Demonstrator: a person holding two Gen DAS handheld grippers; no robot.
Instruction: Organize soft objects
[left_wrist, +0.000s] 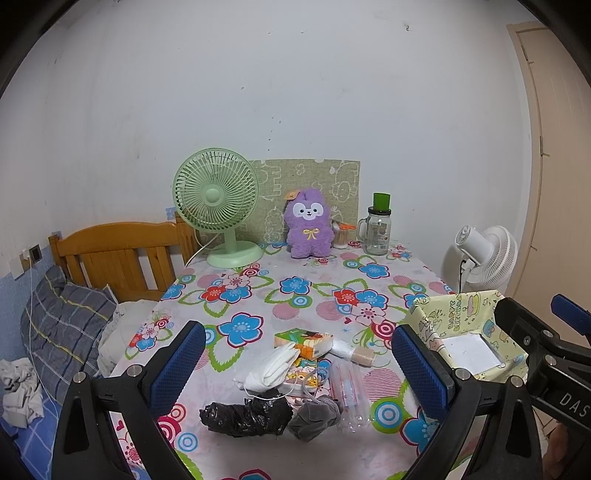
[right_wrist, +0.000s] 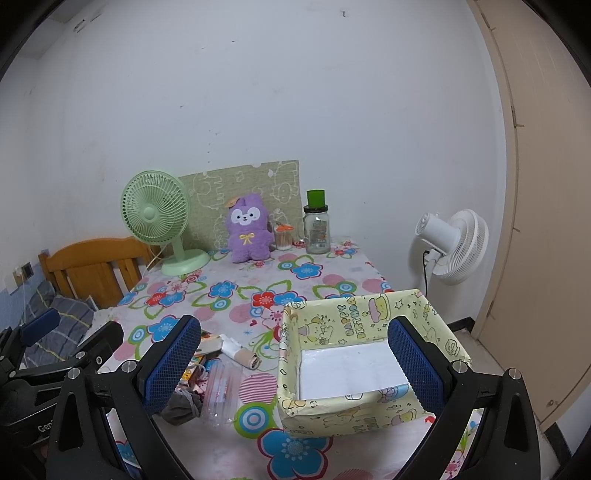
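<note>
A heap of soft things lies on the flowered tablecloth (left_wrist: 295, 284): white face masks (left_wrist: 271, 367), a black plastic bag (left_wrist: 245, 415), a grey pouch (left_wrist: 314, 417), a tissue pack (left_wrist: 306, 341) and a clear packet (left_wrist: 347, 387). My left gripper (left_wrist: 299, 365) is open above the heap. A yellow cartoon-print box (right_wrist: 365, 365), open-topped and empty, stands to the right; it also shows in the left wrist view (left_wrist: 465, 332). My right gripper (right_wrist: 295, 365) is open over the box's left wall. A purple plush toy (left_wrist: 308, 229) sits at the back.
A green desk fan (left_wrist: 218, 206), a glass jar with a green lid (left_wrist: 378, 230) and a cotton-swab cup (left_wrist: 340, 236) stand along the back wall. A white floor fan (right_wrist: 450, 243) is right of the table. A bed with a wooden headboard (left_wrist: 118, 258) is on the left.
</note>
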